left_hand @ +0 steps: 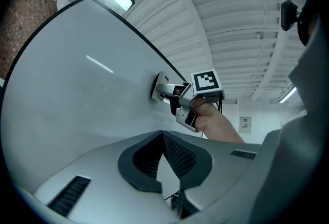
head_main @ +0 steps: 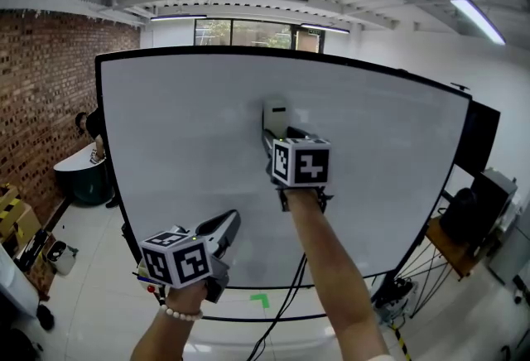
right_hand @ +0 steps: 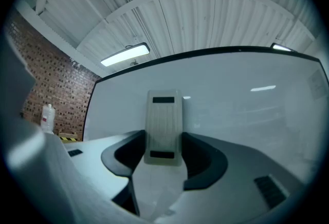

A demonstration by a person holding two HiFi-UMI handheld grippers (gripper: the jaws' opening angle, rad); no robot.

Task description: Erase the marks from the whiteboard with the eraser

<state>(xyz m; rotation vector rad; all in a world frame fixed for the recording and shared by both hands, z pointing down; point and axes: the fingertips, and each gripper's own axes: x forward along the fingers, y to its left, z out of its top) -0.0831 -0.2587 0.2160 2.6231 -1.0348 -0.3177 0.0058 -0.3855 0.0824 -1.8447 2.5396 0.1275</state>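
While the left hand-held gripper (left_hand: 162, 138) sits low in front of the bottom part of the whiteboard (head_main: 166, 144), the right hand-held gripper (right_hand: 164, 143) is raised to the middle of the board and is clenched on the eraser (right_hand: 164, 120). In the right gripper view the two dark pads (right_hand: 126, 159) stand apart by the eraser's width, one against each long side of its lower half. The eraser is a pale, ribbed block with a dark strip at each end. It stands upright, and its upper half sticks out past the jaw tips against the board.

The left gripper view shows the same grip from the side: the eraser lies flat against the white surface, with the right gripper and the hand (left_hand: 216, 123) behind it.

The left gripper's own jaws are closed. Its dark pads (left_hand: 180, 159) meet at their tips and there is nothing between them. It points upward along the board, and I cannot tell whether its tip touches the surface.

In the head view a marker cube (head_main: 300, 161) rides on top of the right gripper, just below the eraser. A brick wall (head_main: 41, 94) stands to the left of the board.
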